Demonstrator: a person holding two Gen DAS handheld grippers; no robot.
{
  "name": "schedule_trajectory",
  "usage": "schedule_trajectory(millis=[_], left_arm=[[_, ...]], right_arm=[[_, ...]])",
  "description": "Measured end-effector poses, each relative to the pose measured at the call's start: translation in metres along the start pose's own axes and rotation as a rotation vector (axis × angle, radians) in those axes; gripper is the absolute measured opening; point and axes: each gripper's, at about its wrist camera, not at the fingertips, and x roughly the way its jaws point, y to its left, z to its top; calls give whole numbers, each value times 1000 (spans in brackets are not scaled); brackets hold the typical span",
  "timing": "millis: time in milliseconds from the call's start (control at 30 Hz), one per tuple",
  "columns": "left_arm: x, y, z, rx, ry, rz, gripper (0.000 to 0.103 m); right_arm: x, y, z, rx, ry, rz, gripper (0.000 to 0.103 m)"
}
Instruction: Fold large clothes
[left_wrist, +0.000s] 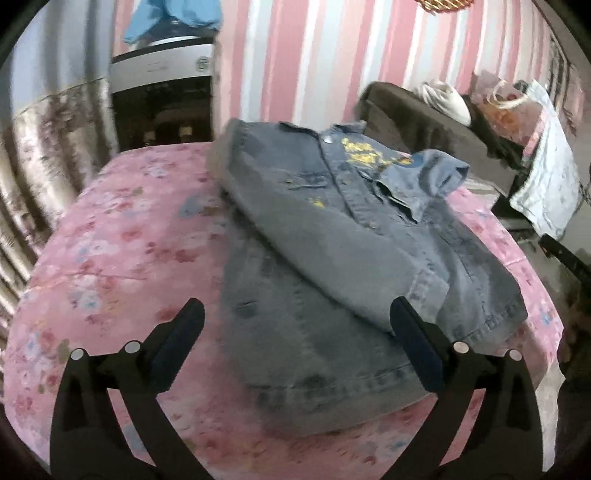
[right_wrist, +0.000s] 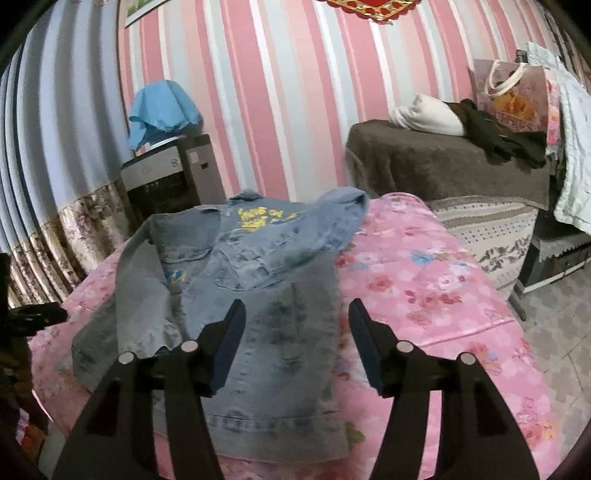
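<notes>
One denim jacket (left_wrist: 332, 266), one floral bedspread (left_wrist: 110, 240)

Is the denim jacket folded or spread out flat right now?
Partly folded: the jacket lies on the bed with both sleeves laid across its front.

Jacket (right_wrist: 236, 295) lies on the bed (right_wrist: 424, 295), just ahead of both tongs, 1 sleeve folded across its front. Behind it, the wall (right_wrist: 295, 110). Far left of the right tongs (right_wrist: 293, 343), a cabinet (right_wrist: 166, 181); far right, a couch (right_wrist: 443, 166) bearing a bag (right_wrist: 513, 96).
</notes>
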Motion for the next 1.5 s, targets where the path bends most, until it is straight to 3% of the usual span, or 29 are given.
schedule_trajectory(millis=[200, 267, 367, 467, 600, 800, 933, 1267, 1400, 1433, 1467, 1500], left_arm=[[28, -14, 11, 10, 5, 2, 100], [32, -9, 17, 29, -8, 39, 100], [34, 12, 23, 7, -18, 63, 100], [36, 36, 25, -37, -25, 50, 100], [49, 51, 28, -79, 0, 34, 100], [70, 31, 42, -30, 4, -7, 100], [79, 26, 63, -32, -16, -35, 100], [124, 31, 83, -46, -8, 84, 100], [138, 43, 90, -69, 5, 89, 100], [139, 47, 93, -72, 3, 93, 100], [141, 52, 97, -74, 1, 92, 100], [141, 56, 99, -74, -4, 97, 100]], right_arm=[[21, 24, -4, -1, 34, 76, 61], [27, 40, -9, -37, 42, 120, 68], [34, 65, -19, -103, 47, 166, 68], [44, 72, -19, -145, 57, 115, 70], [64, 57, 2, -96, 68, 68, 70], [103, 70, 40, -122, 50, 91, 70], [139, 85, 48, -142, 71, 99, 70], [210, 94, 33, -145, 186, -51, 70], [235, 95, 26, -178, 276, -87, 69], [241, 95, 24, -178, 298, -92, 64], [248, 95, 22, -178, 319, -117, 49], [251, 92, 23, -171, 324, -135, 45]])
